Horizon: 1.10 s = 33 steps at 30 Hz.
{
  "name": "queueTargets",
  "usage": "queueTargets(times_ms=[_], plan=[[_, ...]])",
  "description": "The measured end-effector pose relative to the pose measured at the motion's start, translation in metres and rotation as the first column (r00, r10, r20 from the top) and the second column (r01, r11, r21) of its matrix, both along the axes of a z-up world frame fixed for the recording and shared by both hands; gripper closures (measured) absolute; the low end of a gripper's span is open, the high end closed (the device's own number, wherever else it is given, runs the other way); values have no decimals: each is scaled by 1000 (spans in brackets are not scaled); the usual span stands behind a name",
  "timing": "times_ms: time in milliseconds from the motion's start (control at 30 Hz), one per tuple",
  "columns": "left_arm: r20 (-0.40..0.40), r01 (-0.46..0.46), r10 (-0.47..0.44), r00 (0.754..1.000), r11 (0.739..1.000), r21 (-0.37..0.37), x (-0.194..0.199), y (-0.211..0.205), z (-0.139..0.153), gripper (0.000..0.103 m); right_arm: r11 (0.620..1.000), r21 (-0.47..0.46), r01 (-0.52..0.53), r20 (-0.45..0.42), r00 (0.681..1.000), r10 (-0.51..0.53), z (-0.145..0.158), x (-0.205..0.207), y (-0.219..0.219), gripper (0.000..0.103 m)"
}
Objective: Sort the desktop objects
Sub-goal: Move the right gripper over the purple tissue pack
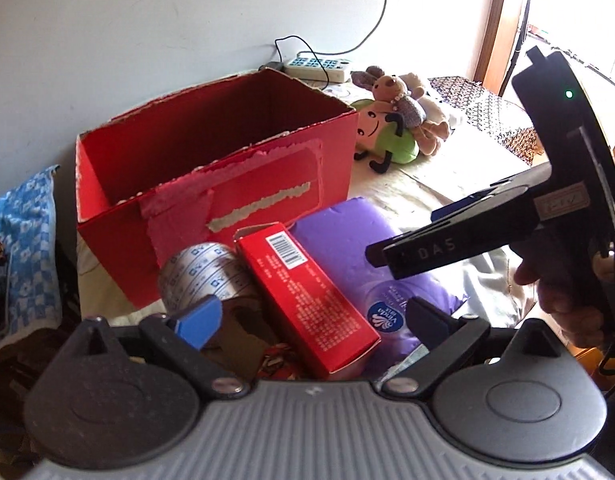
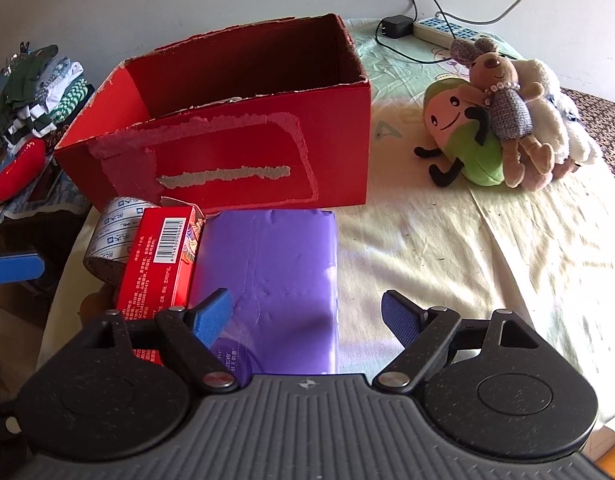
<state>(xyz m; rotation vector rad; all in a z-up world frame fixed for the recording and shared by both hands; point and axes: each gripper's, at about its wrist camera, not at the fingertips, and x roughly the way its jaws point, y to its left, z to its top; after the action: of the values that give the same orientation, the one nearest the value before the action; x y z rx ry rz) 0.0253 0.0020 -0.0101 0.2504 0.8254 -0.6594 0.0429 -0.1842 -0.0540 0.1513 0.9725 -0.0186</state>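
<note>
**Sorting scene: both grippers spread over objects at the worktop's left part**

A white wall backed a worktop (image 2: 447, 248) covered by a pale, creased cloth. Toward its rear stood an open red cardboard box (image 2: 227, 128), its front face scarred with torn tape; no contents could be seen inside it. Against the box's front, by the left edge of the worktop, lay three items in a row: a roll of printed tape (image 2: 107, 228) at the left, a red carton (image 2: 159, 256) with a barcode beside it, and a purple tissue pack (image 2: 271, 280) touching the carton's right side. Right of the box, a green plush toy (image 2: 463, 136) and a brown plush mouse (image 2: 503, 100) leaned together, with a white plush behind them. A power strip (image 2: 447, 30) with a black adapter lay at the rear edge. Folded clothes (image 2: 39, 88) were piled beyond the left edge.

The right gripper (image 2: 307, 318) hung over the tissue pack's near end, fingers released and holding nothing. The left gripper (image 1: 311, 316) was likewise released, its fingers spread on either side of the red carton's near end; contact could not be judged. In the left wrist view a hand (image 1: 563, 300) gripped the right gripper's handle.
</note>
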Motion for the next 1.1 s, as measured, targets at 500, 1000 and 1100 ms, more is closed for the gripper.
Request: queueTargets(times_ms=[500,1000,1100], plan=[[-120,-222,214,969,974,-54,2,-36,4,3,969,-40,-246,-59,968,243,-17,44,-25,6],[-317,-291,273,908,957,-10,-39,-80,-39,3,867,137,-479,60,878,476,-11,92,-30,32],[-320,-313,306,897,949,32,-33,-94,-62,3,834,210,-510,17,855,519,-26,102,-26,31]])
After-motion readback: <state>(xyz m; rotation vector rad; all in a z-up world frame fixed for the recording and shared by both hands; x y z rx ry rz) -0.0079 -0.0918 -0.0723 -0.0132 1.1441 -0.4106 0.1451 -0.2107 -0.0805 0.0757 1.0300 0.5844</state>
